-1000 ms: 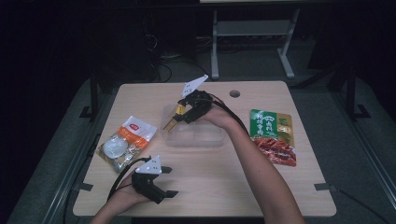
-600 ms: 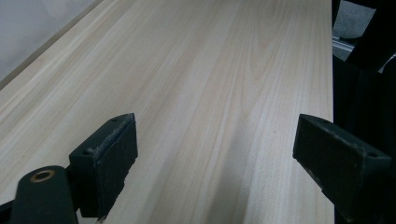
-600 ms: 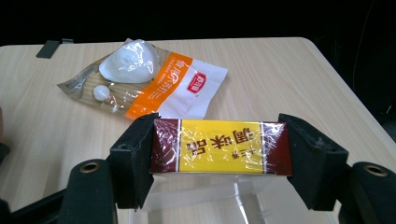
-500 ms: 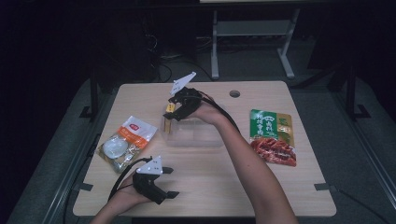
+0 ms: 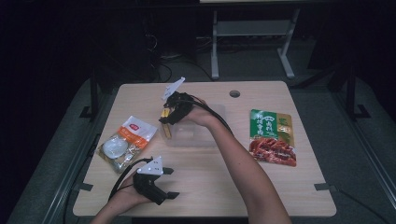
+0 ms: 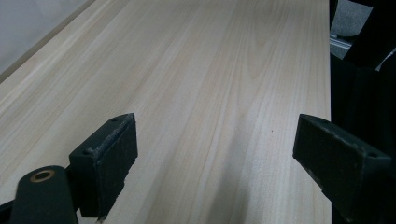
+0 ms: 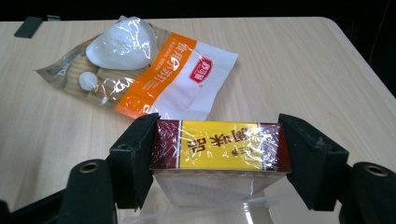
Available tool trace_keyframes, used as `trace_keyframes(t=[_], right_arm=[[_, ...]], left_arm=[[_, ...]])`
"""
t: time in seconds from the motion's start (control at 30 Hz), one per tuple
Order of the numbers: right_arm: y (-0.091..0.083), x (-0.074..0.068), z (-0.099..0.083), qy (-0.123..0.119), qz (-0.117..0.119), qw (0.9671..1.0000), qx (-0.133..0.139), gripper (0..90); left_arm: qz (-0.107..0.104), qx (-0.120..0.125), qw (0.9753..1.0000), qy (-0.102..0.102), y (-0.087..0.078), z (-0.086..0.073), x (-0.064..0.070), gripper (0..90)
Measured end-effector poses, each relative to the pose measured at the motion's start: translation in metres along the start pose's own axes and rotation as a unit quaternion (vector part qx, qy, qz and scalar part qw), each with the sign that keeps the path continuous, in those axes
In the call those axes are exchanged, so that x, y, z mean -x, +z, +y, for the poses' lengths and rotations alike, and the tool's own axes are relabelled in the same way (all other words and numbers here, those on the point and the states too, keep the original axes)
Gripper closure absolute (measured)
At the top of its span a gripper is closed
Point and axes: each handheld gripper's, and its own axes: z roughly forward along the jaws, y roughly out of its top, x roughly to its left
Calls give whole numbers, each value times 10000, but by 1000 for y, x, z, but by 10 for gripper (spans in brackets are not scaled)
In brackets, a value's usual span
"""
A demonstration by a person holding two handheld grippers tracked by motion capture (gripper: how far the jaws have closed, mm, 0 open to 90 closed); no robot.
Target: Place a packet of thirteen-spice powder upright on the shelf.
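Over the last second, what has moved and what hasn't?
The right gripper, shut on the box, has carried it left and down, to the left end of the clear tray. The left gripper stayed open near the table's front edge. The orange pouch and green pouch lie unmoved.

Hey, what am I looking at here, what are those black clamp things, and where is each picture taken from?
A person sits at a pale wooden table with a hand-held clamp tool in each hand. One picture looks down from above; the other two come from cameras riding on the tools. The right gripper has its jaws shut on a yellow and dark red film-wrapped box, held over a clear plastic tray. The left gripper rests near the table's front edge, jaws open and holding nothing. Also on the table: a white and orange snack bag and a green and red food packet.
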Motion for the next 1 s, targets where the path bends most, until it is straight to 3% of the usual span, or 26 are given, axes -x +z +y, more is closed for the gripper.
trace_keyframes(t=[0.3, 0.47, 0.6, 0.77, 0.83, 0.9, 1.0], right_arm=[[-4, 3, -2, 270, 49, 9996, 104, 255], [-21, 2, -4, 536, 21, 9981, 290, 213], [-37, -2, -10, 607, -62, 9974, 389, 204], [-55, -10, -23, 809, -185, 9960, 330, 207], [-62, -12, -29, 728, -222, 9966, 322, 208], [-68, -17, -33, 830, -234, 9958, 325, 207], [-75, -22, -40, 795, -322, 9959, 275, 207]], left_arm=[[-1, -11, 10000, 2, 1, 0, 0, 134], [4, -21, 10000, -13, 1, -1, 0, 133], [16, -33, 10000, -50, 0, -2, -2, 134], [59, -28, 10000, -68, -1, -3, -4, 134], [62, -32, 9999, -76, -1, -4, -4, 134], [78, 4, 9999, -122, -1, -4, -5, 134], [96, -27, 9999, -125, -2, -5, -6, 134]])
